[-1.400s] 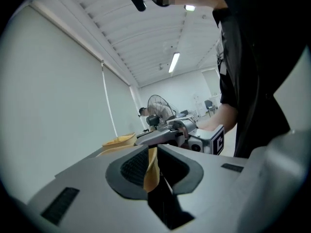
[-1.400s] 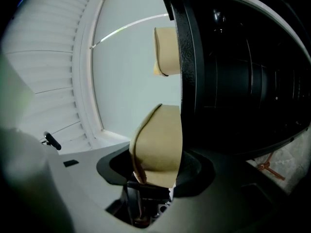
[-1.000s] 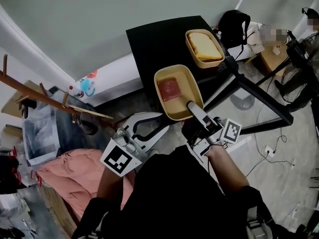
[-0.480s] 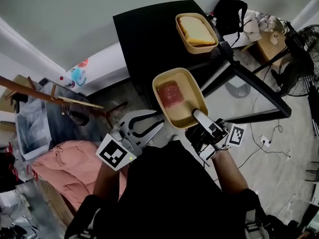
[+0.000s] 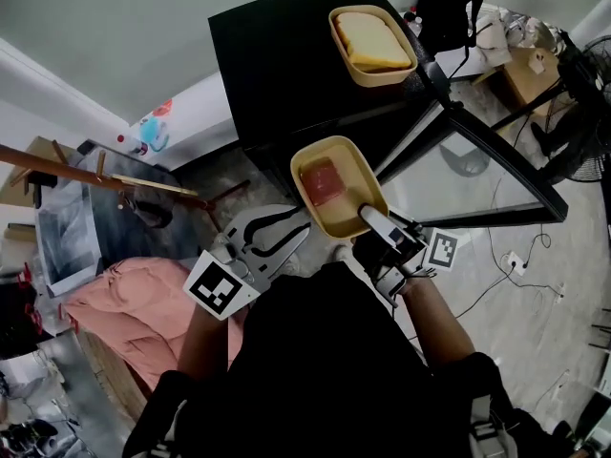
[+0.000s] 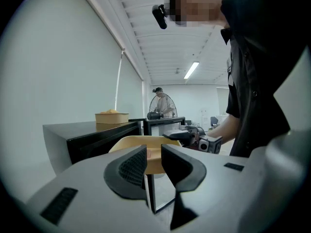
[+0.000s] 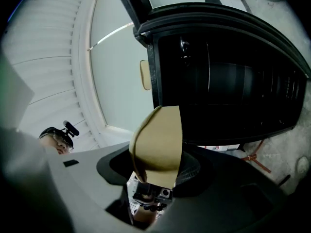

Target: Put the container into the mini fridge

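Head view puts the left gripper low at the left. It carries nothing and its jaws stand only a narrow slit apart. I judge it hangs aside to leave the loaded hand room.

To its right is the container, a tan open tub with a reddish block inside. The right gripper holds it level, jaws clamped on its near rim, probably so the contents do not slide. It hovers in front of the black mini fridge and is not yet inside. The glass door stands swung wide to the right. A second tan tub sits on the fridge top.

Only the left gripper view shows bare air between that gripper's pads, with the container side-on beyond them. Only the right gripper view shows the dark fridge cavity straight ahead of the pinched rim.
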